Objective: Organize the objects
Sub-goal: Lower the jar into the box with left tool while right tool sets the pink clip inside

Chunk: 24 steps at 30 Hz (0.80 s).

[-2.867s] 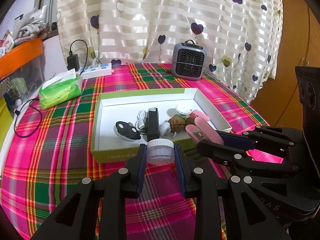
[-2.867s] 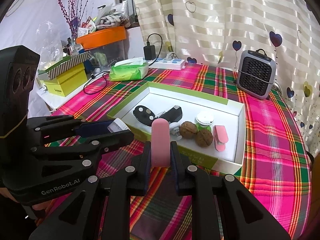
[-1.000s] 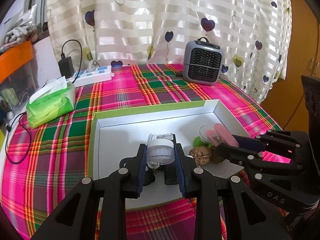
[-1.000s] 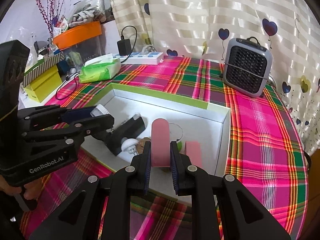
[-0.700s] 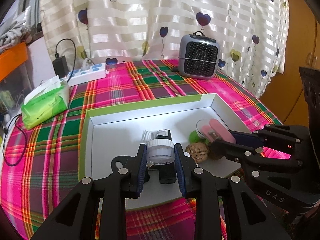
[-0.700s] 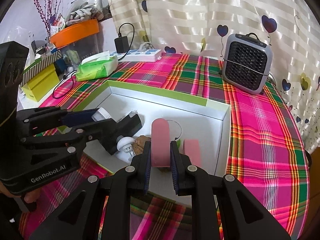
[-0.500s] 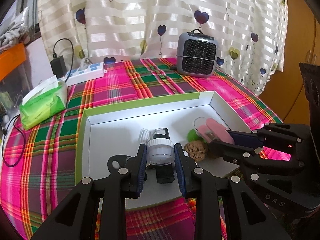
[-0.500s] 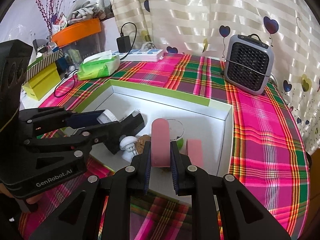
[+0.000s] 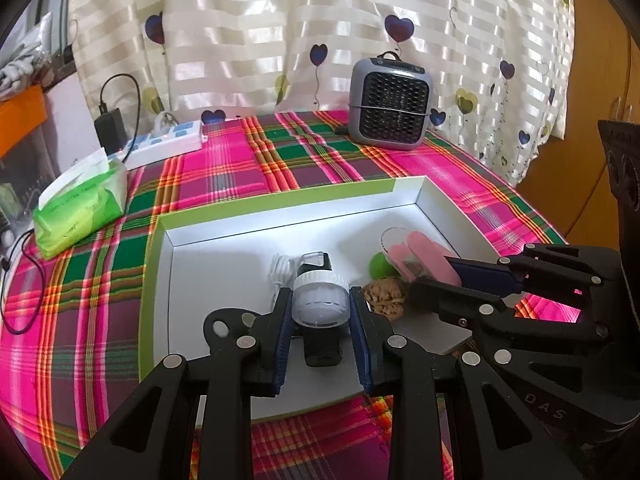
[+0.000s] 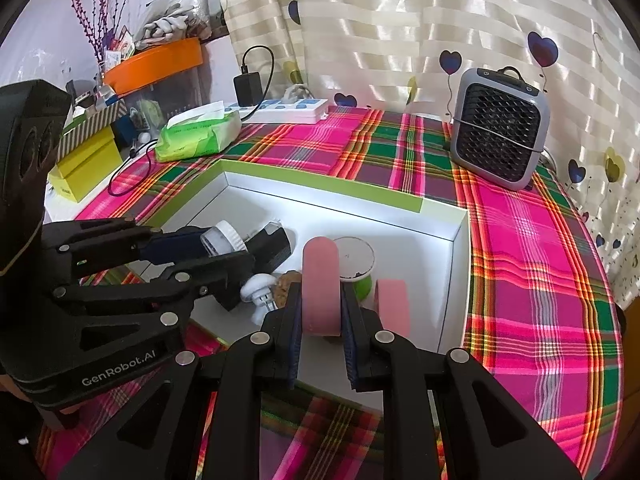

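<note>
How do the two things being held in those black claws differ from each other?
The left gripper holds a small clear jar with a white cap; the right gripper holds a pink case. The jar is round and see-through; the case is long, flat-sided and opaque. Both are clamped above the white box.

Right gripper clamps 1 upright pink case over white box. Left gripper grips small jar, possibly white-capped. Grey fan heater behind.
</note>
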{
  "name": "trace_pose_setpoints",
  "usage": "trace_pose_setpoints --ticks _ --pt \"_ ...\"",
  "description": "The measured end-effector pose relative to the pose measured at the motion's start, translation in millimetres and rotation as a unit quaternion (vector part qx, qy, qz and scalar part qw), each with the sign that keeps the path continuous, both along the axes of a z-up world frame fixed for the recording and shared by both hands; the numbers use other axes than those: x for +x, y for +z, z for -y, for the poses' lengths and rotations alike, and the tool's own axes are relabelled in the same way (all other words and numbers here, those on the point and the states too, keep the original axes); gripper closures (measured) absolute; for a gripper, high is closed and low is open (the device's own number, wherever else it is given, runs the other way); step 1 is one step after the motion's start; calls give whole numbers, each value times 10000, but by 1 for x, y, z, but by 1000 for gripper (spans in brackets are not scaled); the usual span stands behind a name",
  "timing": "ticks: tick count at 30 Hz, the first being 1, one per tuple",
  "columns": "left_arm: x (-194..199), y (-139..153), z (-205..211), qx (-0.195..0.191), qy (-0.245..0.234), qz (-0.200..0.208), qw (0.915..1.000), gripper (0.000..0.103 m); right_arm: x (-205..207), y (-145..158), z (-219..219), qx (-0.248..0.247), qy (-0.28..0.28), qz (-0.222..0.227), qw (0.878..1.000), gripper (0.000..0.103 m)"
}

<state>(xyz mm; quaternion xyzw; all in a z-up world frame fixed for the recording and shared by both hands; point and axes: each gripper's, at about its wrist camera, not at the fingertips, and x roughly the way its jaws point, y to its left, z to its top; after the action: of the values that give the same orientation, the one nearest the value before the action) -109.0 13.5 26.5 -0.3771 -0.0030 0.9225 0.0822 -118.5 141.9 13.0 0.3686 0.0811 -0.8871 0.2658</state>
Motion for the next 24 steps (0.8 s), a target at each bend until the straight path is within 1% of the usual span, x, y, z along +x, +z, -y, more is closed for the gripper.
trace_pose_setpoints --ticks 4,9,24 --pt "1 1 -1 42 -25 -26 10000 77 2 0 1 21 30 -26 10000 83" --pt "1 1 -1 41 -19 -29 10000 77 5 0 1 30 64 -70 10000 74" --pt "20 11 2 161 39 -193 9997 73 24 12 0 -12 95 -270 9996 71"
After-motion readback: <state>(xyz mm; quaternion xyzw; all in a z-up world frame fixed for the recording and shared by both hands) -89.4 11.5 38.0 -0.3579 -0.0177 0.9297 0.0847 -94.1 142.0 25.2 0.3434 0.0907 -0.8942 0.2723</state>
